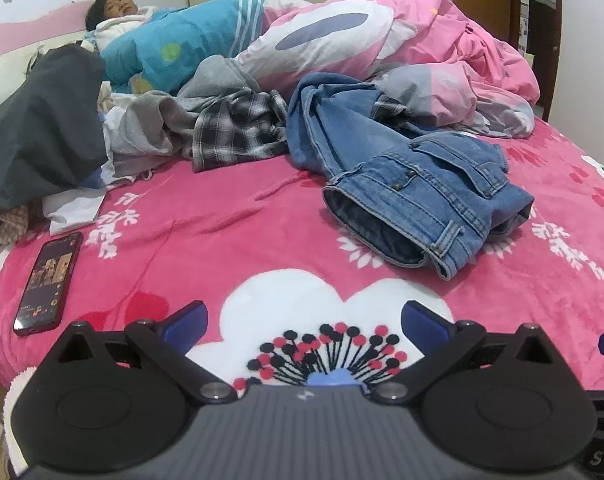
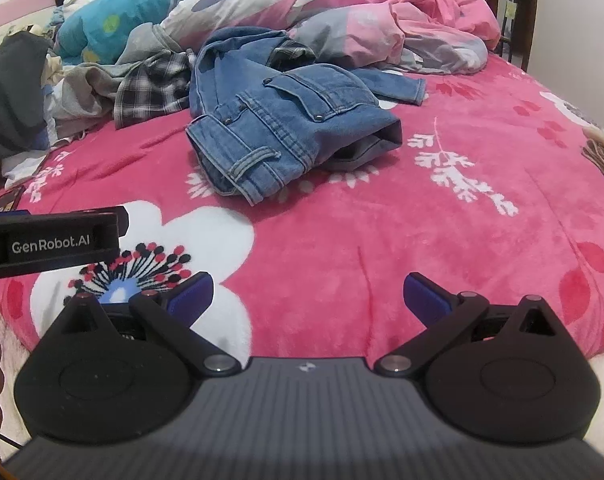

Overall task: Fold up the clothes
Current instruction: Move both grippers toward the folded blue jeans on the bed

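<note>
Nearest the cameras, both pairs of tongs are spread wide with nothing between their blue pads: the left tongs [image 1: 304,322] hover over the white flower printed on the pink blanket [image 1: 229,224], and the right tongs [image 2: 308,294] hang over bare pink plush just to that flower's right. The two sit close side by side (the left unit's black body shows at the left edge of the right wrist view).

Beyond them, apart from both and lying on the bed, is the denim jacket [image 2: 285,120], crumpled and not yet folded. In the left wrist view it lies ahead and to the right [image 1: 418,184]; in the right wrist view it lies ahead and slightly left of centre. So it sits more nearly in front of the right tongs, which I judge the nearer of the two.

Its bulk runs diagonally, from the hem with its waist tab [image 2: 257,160] at the near end, up and away toward the collar by the clothes pile. One sleeve [image 2: 398,84] trails off to the right. The hem is the edge any reach would meet first, so the coming move is probably forward, with the left tongs also swinging rightward.

Farther back lie a plaid shirt [image 1: 237,128] and grey garments, then pink bedding and a person lying under covers. A phone [image 1: 47,280] rests on the blanket, left of the left tongs.
</note>
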`<state>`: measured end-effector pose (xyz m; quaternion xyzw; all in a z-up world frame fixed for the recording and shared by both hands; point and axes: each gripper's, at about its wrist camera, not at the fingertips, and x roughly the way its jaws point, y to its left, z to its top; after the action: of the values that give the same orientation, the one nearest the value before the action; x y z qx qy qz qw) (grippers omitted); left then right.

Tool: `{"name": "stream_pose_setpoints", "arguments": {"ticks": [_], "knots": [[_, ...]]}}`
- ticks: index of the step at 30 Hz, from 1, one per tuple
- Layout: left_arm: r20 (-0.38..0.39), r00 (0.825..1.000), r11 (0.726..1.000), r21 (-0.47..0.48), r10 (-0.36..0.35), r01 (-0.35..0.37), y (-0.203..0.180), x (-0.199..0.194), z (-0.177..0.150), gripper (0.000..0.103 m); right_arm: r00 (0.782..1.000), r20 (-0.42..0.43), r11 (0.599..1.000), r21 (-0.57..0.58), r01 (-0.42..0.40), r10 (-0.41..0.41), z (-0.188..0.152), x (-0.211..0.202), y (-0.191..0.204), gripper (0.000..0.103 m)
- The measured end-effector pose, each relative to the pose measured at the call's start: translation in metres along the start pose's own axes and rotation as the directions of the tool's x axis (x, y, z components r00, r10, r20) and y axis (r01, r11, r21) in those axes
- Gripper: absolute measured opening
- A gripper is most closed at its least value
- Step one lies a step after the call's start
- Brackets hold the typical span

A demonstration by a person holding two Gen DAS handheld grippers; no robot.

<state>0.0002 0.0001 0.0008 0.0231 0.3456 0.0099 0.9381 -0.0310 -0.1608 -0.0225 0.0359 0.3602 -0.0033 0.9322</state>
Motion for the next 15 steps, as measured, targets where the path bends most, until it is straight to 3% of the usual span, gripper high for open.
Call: {"name": "stream_pose_setpoints", "arguments": {"ticks": [15], "knots": [[0.022,0.998,0.998,-0.03,-0.052,0.052,0.015,0.002,-0.005,0.103,0.999,0.007,0.999,-0.013,0.046,-0.046,0.002,0.004,0.01,0.102]]}}
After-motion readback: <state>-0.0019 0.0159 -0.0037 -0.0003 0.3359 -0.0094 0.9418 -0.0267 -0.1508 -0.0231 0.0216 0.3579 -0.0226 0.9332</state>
